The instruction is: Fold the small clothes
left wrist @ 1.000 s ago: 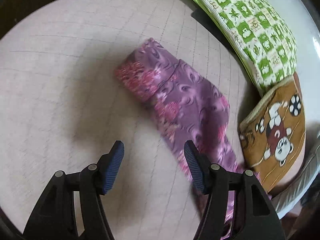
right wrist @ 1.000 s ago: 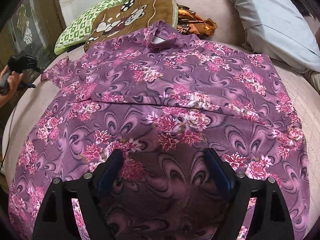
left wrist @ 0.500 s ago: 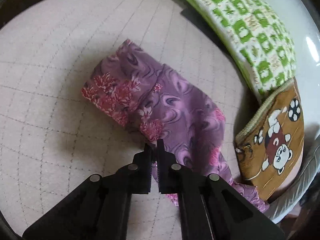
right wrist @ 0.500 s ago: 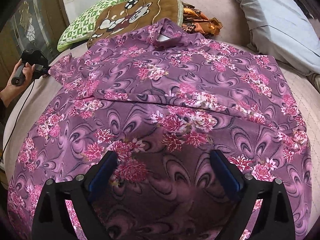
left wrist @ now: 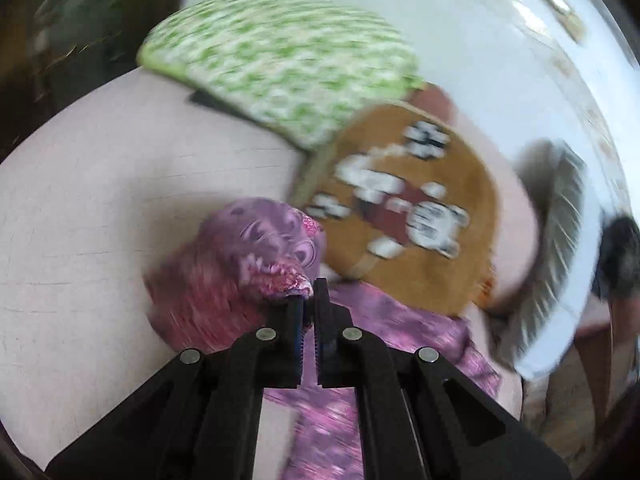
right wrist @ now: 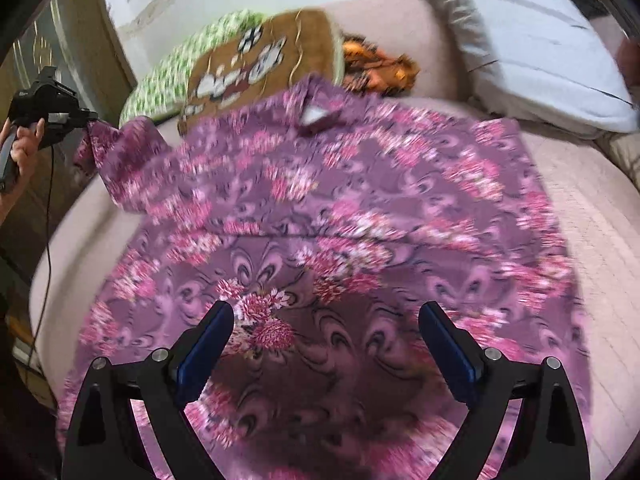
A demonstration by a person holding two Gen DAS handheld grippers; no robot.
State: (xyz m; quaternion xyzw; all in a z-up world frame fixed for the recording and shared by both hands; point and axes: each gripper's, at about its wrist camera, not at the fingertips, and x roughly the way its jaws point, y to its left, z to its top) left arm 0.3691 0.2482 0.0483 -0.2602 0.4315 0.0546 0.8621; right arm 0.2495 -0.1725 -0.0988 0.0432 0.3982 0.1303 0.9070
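A purple floral shirt (right wrist: 340, 208) lies spread on a pale pink quilted bed (right wrist: 592, 240), collar (right wrist: 316, 116) at the far side. My left gripper (left wrist: 307, 300) is shut on the shirt's sleeve (left wrist: 248, 256) and holds it lifted off the bed; it shows at the far left of the right wrist view (right wrist: 86, 118) with the sleeve (right wrist: 120, 152) hanging from it. My right gripper (right wrist: 326, 340) is open and empty, hovering over the shirt's lower part.
A green checked cushion (left wrist: 280, 64) and a brown cartoon cushion (left wrist: 404, 204) lie at the head of the bed. An orange cloth (right wrist: 376, 68) sits behind the collar. A grey-white pillow (right wrist: 540, 44) is at the back right. A white wall (left wrist: 480, 40) stands behind.
My left gripper closed on the sleeve, then lifted it and swung it up toward the cushions. My right gripper stayed open above the shirt and pulled back slightly.
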